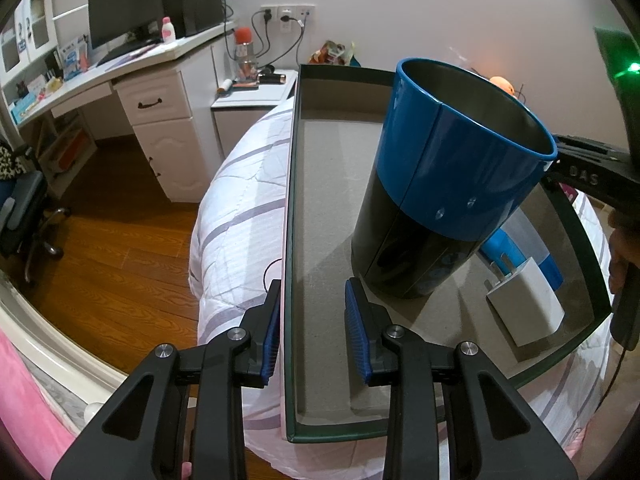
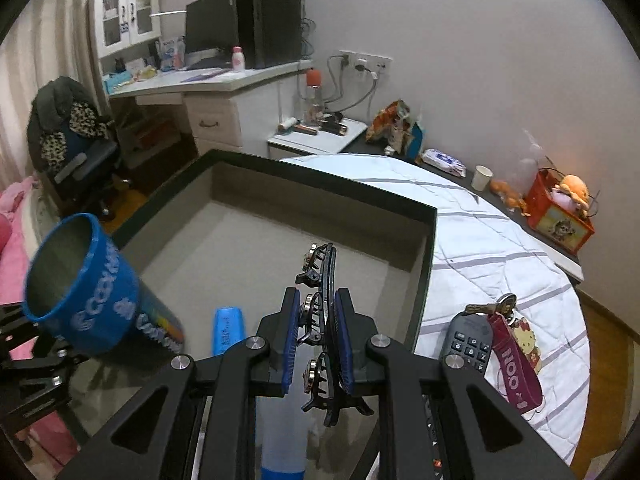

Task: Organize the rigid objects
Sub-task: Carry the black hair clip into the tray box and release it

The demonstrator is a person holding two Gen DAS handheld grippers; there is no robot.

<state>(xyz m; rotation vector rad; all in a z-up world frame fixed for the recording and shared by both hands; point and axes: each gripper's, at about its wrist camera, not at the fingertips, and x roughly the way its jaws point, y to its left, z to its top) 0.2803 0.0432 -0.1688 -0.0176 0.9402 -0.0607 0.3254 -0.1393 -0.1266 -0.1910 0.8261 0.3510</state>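
The left tool [image 1: 312, 328] is held spread, its two blue pads astride the near left wall of a dark-rimmed cardboard box [image 1: 292, 208], pinching nothing. Just beyond it, a blue and black tin can [image 1: 440, 200] is seen standing tilted inside the box, open end up. A white charger [image 1: 528, 304] lies beside the can on the box floor. The right tool [image 2: 318, 340] is pressed together on a black hair clip [image 2: 326, 312], held over the box. A blue marker [image 2: 228, 328] lies below. On the striped bed [image 2: 500, 248], a remote [image 2: 468, 340] and keys [image 2: 504, 308] are seen outside the box.
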